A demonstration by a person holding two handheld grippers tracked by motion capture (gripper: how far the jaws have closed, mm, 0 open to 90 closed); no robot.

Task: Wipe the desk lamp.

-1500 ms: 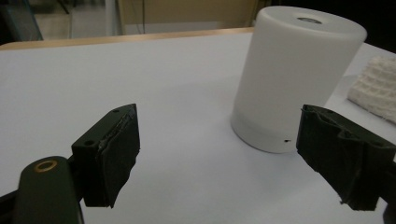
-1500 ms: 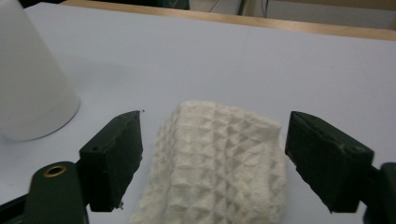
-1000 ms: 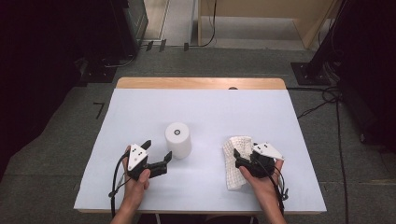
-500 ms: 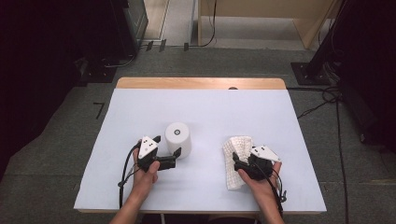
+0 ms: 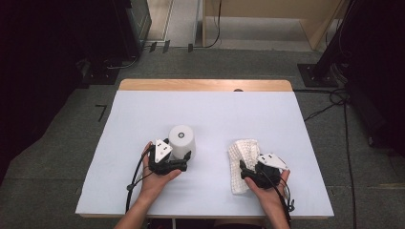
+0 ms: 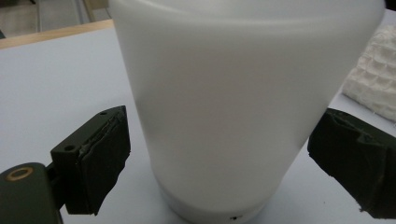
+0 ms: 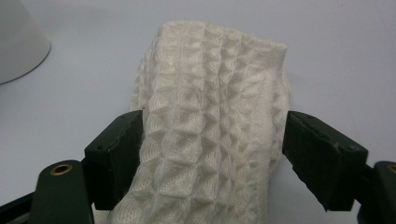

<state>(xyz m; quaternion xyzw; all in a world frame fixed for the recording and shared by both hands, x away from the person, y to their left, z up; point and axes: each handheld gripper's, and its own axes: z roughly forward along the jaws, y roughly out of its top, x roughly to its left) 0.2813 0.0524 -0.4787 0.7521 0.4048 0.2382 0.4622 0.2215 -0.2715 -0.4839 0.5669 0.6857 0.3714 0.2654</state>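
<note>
Table [image 5: 143, 114]: white sheet over a wooden top, wood strip showing at the far edge.

Cup [image 5: 182, 141]: white, upside down, smooth matte wall, wider at its base on the table, small ring mark on the top face. Stands left of centre, near the front half of the table. In the left gripper view the cup [image 6: 233, 107] is right up close, between the jaws.

Cloth [image 5: 241, 162]: white waffle-knit, folded into a long strip, lying right of centre, well apart from the cup. In the right gripper view the cloth [image 7: 210, 140] bunches up between the jaws, cup edge visible far left.

Left gripper [image 5: 179, 160]: just in front of the cup, jaws around its lower wall, have just been closing a bit. Clear gaps at both pads [image 6: 100, 158], so not pressing, standing open around the cup.

Right gripper [image 5: 246, 174]: on the near end of the cloth, pads [image 7: 119, 149] squeezing both sides of the strip, gripping it. Cables trail off the front edge.
</note>
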